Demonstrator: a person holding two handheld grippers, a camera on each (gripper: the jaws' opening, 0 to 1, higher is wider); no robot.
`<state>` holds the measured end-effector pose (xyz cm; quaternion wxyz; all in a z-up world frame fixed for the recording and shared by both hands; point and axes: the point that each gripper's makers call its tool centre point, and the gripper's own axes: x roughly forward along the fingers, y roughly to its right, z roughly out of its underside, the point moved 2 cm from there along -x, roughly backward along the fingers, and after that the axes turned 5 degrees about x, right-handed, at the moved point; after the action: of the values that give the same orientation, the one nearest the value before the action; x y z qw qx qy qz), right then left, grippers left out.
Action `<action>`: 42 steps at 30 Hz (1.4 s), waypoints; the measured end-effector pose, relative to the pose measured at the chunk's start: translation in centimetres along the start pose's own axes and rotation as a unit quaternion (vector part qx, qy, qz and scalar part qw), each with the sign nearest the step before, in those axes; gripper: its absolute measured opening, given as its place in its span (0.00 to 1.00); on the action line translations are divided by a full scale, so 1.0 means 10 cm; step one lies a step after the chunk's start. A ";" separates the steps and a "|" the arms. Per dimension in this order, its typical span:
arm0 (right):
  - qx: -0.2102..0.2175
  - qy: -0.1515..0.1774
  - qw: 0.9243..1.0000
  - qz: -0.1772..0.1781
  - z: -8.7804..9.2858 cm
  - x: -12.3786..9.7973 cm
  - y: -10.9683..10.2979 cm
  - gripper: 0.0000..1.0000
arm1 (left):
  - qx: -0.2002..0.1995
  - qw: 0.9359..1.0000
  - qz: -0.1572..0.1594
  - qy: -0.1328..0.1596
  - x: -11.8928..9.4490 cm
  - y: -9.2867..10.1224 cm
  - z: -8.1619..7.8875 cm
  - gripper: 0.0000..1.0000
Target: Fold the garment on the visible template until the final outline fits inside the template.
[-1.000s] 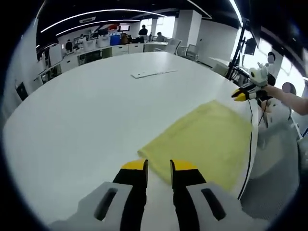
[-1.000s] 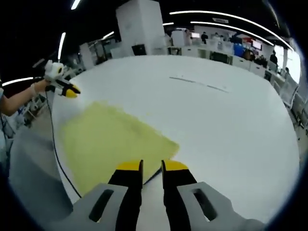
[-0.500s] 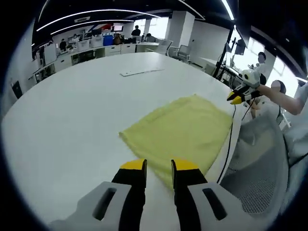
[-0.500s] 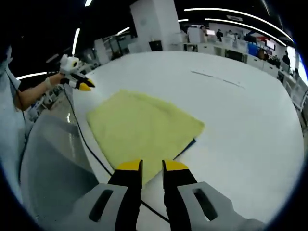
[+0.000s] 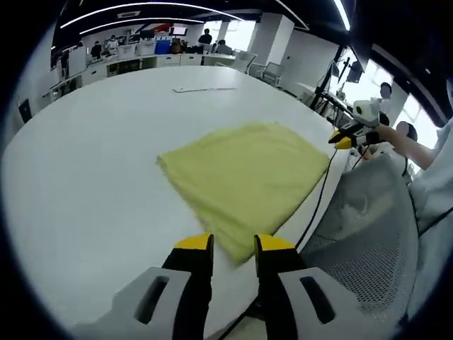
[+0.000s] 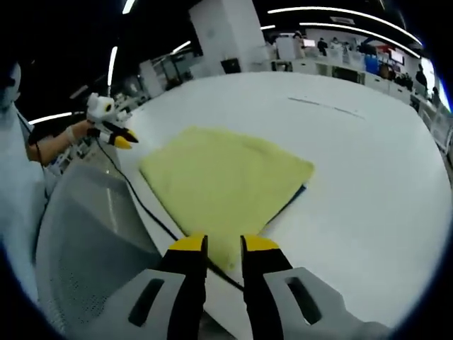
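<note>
so i've got the yellow garment [image 5: 244, 178] lying flat on the white table [image 5: 92, 163], near the table edge, and in my left gripper view it sits just past the jaw tips toward 12 o'clock. my left gripper [image 5: 234, 245] has its jaws a narrow gap apart with nothing between them. my right gripper [image 6: 216, 244] is likewise slightly parted and empty, the cloth's near corner just ahead of it. a dark sliver of the template [image 6: 296, 197] peeks out at the cloth's 3 o'clock edge in the right gripper view. i judge the fabric soft, light and limp, likely to sag and drag, so i'd pinch it at the corners, one per gripper.
</note>
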<state>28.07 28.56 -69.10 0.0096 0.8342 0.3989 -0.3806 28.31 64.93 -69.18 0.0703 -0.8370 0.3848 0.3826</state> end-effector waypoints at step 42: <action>0.028 -0.017 0.999 -0.007 0.26 -0.01 -0.10 0.14 | -0.116 0.993 0.009 -0.005 0.23 -0.01 0.36 0.07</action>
<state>25.72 28.34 -70.56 -0.0096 0.8250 0.3936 -0.4054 27.26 65.12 -73.33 -0.0292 -0.8340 0.3451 0.4296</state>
